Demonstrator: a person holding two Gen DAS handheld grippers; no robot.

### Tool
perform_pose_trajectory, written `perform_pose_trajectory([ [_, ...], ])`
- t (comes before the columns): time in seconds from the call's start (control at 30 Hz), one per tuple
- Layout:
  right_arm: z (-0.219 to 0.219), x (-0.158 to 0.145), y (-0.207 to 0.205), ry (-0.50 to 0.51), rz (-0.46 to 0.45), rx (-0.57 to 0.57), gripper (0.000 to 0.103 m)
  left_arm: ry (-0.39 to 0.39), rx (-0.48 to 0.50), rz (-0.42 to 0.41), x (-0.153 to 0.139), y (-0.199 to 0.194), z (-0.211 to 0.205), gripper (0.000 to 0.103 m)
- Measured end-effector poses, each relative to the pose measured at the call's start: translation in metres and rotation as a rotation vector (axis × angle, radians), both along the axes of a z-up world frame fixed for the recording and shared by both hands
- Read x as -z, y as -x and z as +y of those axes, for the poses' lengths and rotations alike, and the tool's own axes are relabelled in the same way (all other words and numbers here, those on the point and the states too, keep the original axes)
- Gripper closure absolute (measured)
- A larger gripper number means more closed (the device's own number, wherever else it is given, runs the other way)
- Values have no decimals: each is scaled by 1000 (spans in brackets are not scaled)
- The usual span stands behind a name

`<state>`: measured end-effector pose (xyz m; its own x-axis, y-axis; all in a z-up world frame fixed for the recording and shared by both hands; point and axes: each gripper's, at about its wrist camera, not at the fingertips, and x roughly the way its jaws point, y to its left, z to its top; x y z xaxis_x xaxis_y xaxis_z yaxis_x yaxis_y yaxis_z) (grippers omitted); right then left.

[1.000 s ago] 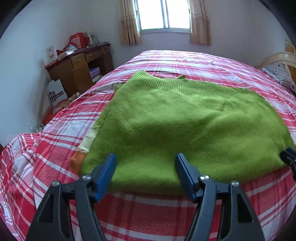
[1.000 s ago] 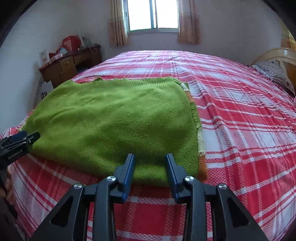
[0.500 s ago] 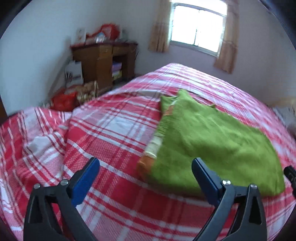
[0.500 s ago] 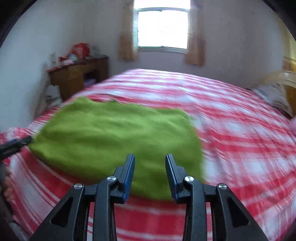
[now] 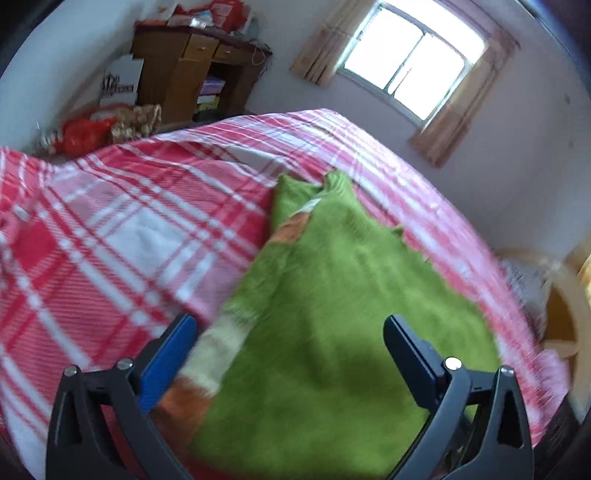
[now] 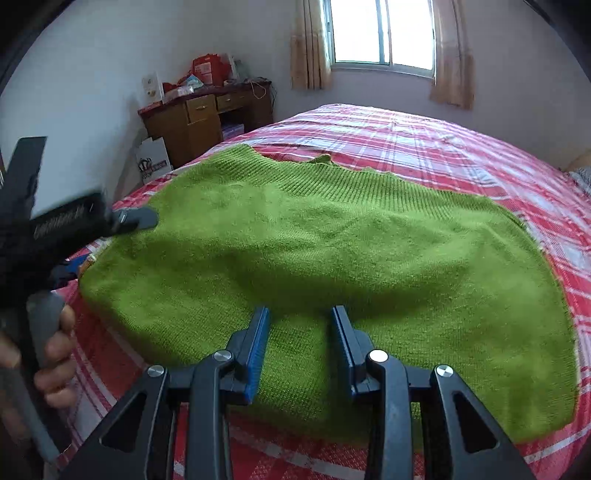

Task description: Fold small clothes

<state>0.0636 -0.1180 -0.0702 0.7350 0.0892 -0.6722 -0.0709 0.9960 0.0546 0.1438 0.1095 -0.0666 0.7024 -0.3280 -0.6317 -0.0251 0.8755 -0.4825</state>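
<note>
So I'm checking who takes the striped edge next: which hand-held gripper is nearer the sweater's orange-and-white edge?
Left. The left hand-held gripper hangs wide open right over the orange-and-white edge of the green sweater. The right hand-held gripper sits over the plain green middle, away from it.

A bed [image 6: 424, 147] in red-and-white plaid fills the room. Beyond its far end a bright window [image 6: 382, 33] with tan curtains [image 6: 452, 74] sits in a pale wall [image 6: 92, 74]. Left of the bed stands a cluttered wooden desk [image 6: 199, 118], with bags [image 5: 85, 131] on the floor beside it.
</note>
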Motion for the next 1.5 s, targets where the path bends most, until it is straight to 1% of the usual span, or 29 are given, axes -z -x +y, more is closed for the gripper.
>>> perform_pose_trajectory([
  [0.03,-2,0,0,-13,0,-1,67,20,8,-3,1,-5,-2,1],
  [0.1,-4,1,1,-25,-2,-3,67,29,13,-8,3,-10,-2,1],
  [0.2,-2,4,-3,-20,-6,-3,67,13,17,-21,6,-11,-6,1],
  [0.27,-1,3,-4,-24,-8,-4,67,2,22,-28,3,-8,-6,6],
  [0.3,0,4,-3,-28,-9,-4,67,-1,16,-25,2,-6,-5,25],
  [0.33,0,4,-4,-33,-9,-5,67,2,4,-14,3,-5,-2,54],
  [0.37,-1,4,-3,-37,-9,-6,67,26,-11,2,6,-6,3,65],
  [0.4,-1,3,-2,-40,-10,-6,67,65,-13,10,8,-7,8,69],
  [0.43,-2,4,-1,-43,-10,-7,67,99,-13,10,11,-7,12,71],
  [0.47,-3,4,-1,-46,-11,-7,67,112,-12,14,11,-7,14,71],
  [0.5,-4,4,-1,-48,-12,-8,67,97,-10,16,10,-8,12,71],
  [0.57,-5,5,-1,-50,-13,-8,67,36,-11,15,3,-10,4,72],
  [0.63,-5,5,0,-52,-13,-8,67,1,-22,19,-2,-12,-3,76],
  [0.7,-6,6,0,-57,-16,-8,67,8,-34,13,-8,-12,-6,81],
  [0.73,-7,6,1,-63,-17,-8,67,-5,-33,0,-12,-12,-9,83],
  [0.77,-8,6,1,-73,-19,-9,67,-42,-28,-20,-19,-10,-16,83],
  [0.83,-11,6,3,-96,-23,-9,67,-149,-12,-70,-34,-3,-35,84],
  [0.97,-23,5,8,-172,-46,1,67,-283,55,-171,-57,7,-75,85],
  [1.07,-35,4,12,-240,-70,32,67,-362,129,-227,-63,14,-106,86],
  [1.17,-51,6,15,-321,-80,77,67,-427,189,-249,-58,18,-127,87],
  [1.27,-60,9,14,-377,-70,93,67,-441,238,-234,-45,23,-139,87],
  [1.33,-60,8,14,-385,-70,91,67,-455,254,-219,-37,23,-144,87],
  [1.43,-61,8,13,-395,-64,90,67,-474,267,-222,-32,27,-149,88],
  [1.5,-65,9,11,-411,-48,82,66,-443,273,-211,-32,27,-146,88],
])
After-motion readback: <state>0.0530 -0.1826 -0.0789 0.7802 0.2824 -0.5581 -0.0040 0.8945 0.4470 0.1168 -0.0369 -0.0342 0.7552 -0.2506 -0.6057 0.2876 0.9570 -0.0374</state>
